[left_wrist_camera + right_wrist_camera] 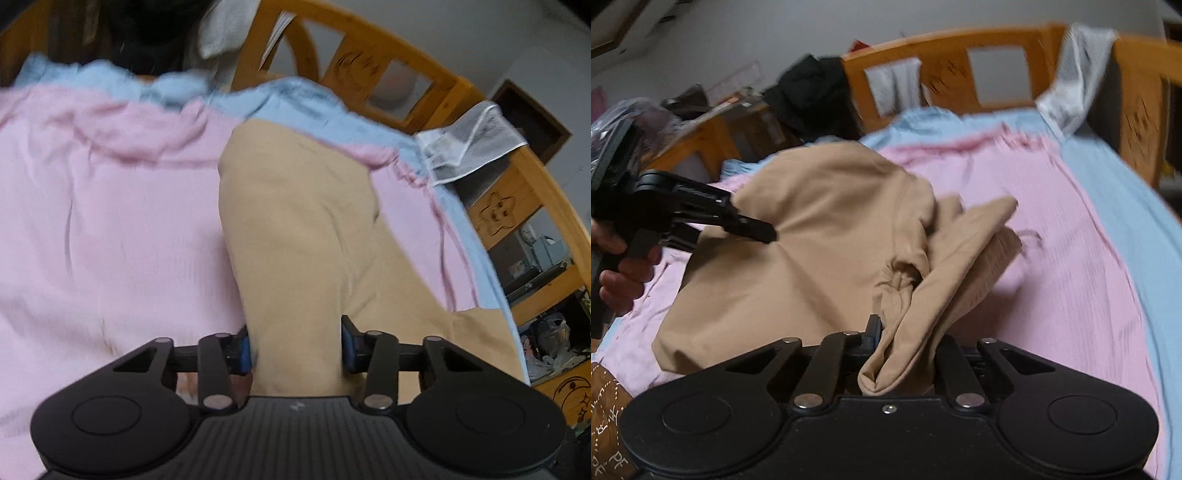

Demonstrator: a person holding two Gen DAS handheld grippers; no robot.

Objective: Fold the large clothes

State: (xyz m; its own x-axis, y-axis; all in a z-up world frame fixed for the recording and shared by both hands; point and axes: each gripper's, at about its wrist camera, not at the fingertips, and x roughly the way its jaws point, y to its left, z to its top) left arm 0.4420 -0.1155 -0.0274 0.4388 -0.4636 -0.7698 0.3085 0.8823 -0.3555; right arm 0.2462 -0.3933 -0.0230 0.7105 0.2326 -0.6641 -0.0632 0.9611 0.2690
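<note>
**Both tools on the tan garment, with the bed rail close by**

The tan garment [812, 266] lies across the middle of the right wrist frame, on the pink sheet [1052, 266] of a bed. The right tool [905, 343] is clamped narrow on a bunched fold of it at the lower centre of the frame; only one blue pad shows, the other being buried in cloth. In the left wrist view, the left tool [295, 347] stands wide, its pads on either side of a thick band of the same fabric; I cannot tell whether they actually press it. In the right view the tip of that tool sits at centre left, against the cloth.

The risks, as I judge them: the right grip takes several layers, so a pull may drag the whole heap instead of one edge, or a layer may slip out. If the left pads are loose, the fabric will slide free on the first lift. The sheet underneath is already wrinkled and may ride along.

For room, the pink sheet lies open toward the right of the right frame. The wooden rail [997, 74] closes the top, hung with a white cloth [1075, 74] and a black garment [812, 99] that a wide swing could catch.
</note>
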